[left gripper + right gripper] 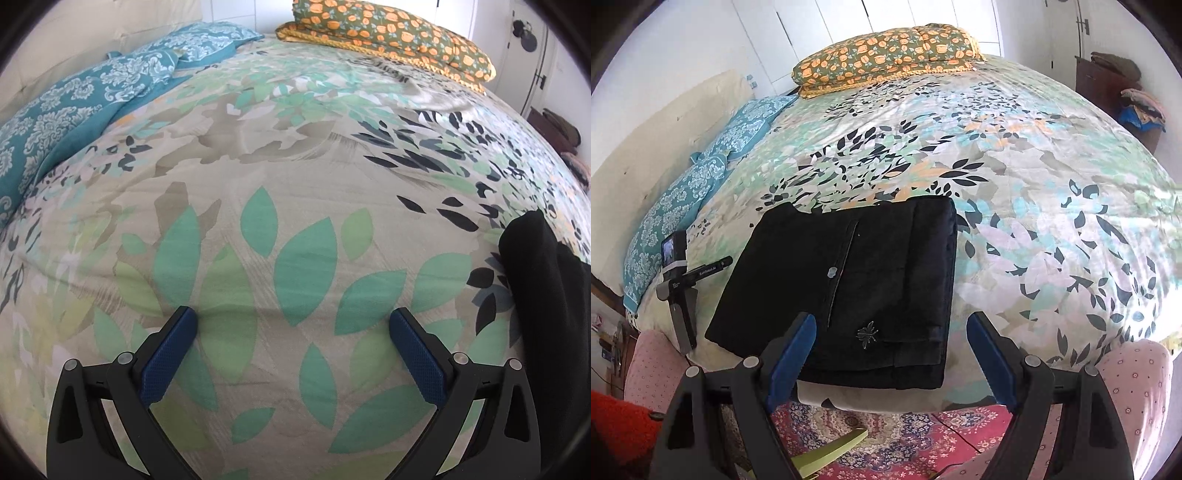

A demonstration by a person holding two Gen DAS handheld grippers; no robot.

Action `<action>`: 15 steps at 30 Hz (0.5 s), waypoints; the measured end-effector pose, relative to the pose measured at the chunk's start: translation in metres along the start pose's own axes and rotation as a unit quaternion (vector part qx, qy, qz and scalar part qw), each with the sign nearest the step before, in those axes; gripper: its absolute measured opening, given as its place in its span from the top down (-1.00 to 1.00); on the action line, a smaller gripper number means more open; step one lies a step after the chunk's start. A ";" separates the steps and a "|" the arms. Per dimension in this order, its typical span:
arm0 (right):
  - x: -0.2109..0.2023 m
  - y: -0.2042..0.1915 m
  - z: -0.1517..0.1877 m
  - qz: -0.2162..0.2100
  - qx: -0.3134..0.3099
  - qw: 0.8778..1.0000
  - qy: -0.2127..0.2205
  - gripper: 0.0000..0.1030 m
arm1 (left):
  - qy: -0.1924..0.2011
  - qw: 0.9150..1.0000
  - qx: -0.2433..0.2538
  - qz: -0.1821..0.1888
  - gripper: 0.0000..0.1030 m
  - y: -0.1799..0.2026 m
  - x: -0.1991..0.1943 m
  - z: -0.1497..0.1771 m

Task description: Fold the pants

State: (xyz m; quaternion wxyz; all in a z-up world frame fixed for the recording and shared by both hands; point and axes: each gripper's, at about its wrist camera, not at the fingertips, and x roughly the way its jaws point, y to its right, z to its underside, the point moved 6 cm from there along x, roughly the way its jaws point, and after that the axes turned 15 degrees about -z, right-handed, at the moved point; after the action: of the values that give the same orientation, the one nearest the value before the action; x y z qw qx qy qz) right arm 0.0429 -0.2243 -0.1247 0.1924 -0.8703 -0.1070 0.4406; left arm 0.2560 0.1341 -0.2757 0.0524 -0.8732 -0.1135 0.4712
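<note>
The black pants [857, 284] lie folded into a flat rectangle on the leaf-print bedspread [1015, 166], near the bed's front edge. A small insect emblem shows on their near part. My right gripper [890, 325] is open and empty, held above and in front of the pants, not touching them. My left gripper [293, 319] is open and empty, low over bare bedspread [258, 166]. The pants' edge [546, 295] shows at the far right of the left wrist view. The left gripper also shows in the right wrist view [685, 280], left of the pants.
An orange floral pillow [886, 55] lies at the far end of the bed. Teal patterned pillows [683, 206] line the left side by a cream headboard. A red patterned rug [905, 439] covers the floor in front. A dark dresser [1108, 92] with clothes stands at right.
</note>
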 end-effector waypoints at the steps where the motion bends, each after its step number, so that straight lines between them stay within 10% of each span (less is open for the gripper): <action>1: 0.001 0.002 0.000 -0.002 0.006 1.000 0.001 -0.62 | 0.000 1.000 0.000 0.000 -0.99 0.000 0.000 0.000; 15: 0.012 -0.008 0.000 -0.006 -0.016 1.000 -0.013 -0.62 | 0.000 1.000 0.000 0.000 -0.99 0.000 0.000 0.000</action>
State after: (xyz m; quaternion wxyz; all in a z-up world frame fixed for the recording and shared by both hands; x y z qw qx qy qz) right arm 0.0496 -0.2123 -0.1299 0.1794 -0.8671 -0.1213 0.4486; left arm 0.2558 0.1341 -0.2757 0.0523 -0.8732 -0.1136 0.4710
